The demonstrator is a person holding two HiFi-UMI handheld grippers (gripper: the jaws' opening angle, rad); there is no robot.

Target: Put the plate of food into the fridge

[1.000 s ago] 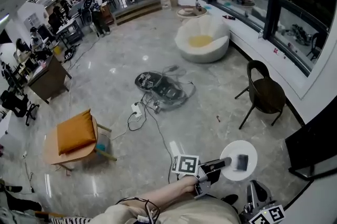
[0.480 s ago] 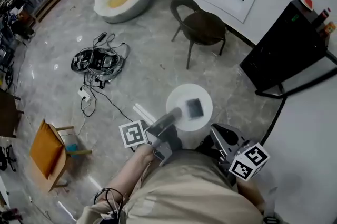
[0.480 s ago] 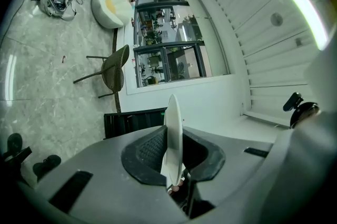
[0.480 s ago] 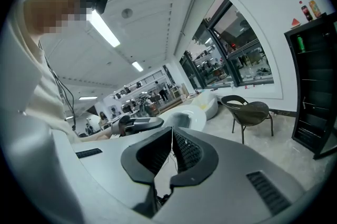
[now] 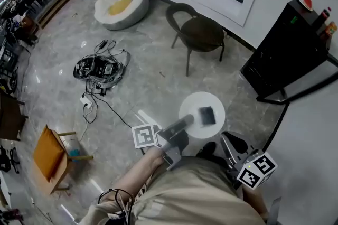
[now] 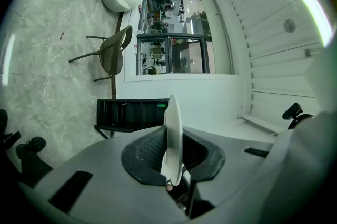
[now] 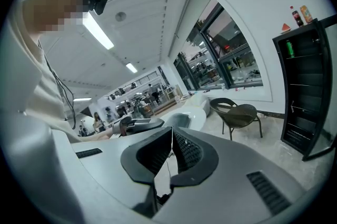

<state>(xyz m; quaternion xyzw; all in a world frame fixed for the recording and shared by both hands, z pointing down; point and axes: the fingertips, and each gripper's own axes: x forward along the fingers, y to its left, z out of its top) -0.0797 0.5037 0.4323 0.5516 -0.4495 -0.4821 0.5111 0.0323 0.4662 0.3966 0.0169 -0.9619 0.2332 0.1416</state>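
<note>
A white round plate (image 5: 196, 105) with a dark block of food (image 5: 206, 115) on it is held level over the floor, in front of my body. My left gripper (image 5: 186, 122) is shut on its near rim. In the left gripper view the plate (image 6: 172, 136) shows edge-on, pinched between the two black pads. The fridge, a tall black cabinet (image 5: 288, 49), stands against the white wall to the right, also seen as the fridge (image 6: 131, 112) and the fridge (image 7: 303, 91). My right gripper (image 7: 171, 136) is shut on nothing, and hangs low at the right gripper (image 5: 231, 143).
A dark chair (image 5: 198, 31) stands on the marble floor left of the fridge. Bottles (image 5: 323, 20) sit on the fridge top. A white round seat (image 5: 121, 5) lies farther back, with a tangle of cables and gear (image 5: 99, 68) on the floor. An orange-cushioned chair (image 5: 50, 158) is at the left.
The view has swung right, bringing the black fridge into sight. The plate, still held by my left gripper, has shifted slightly right toward it. My right gripper stays low and shut.
</note>
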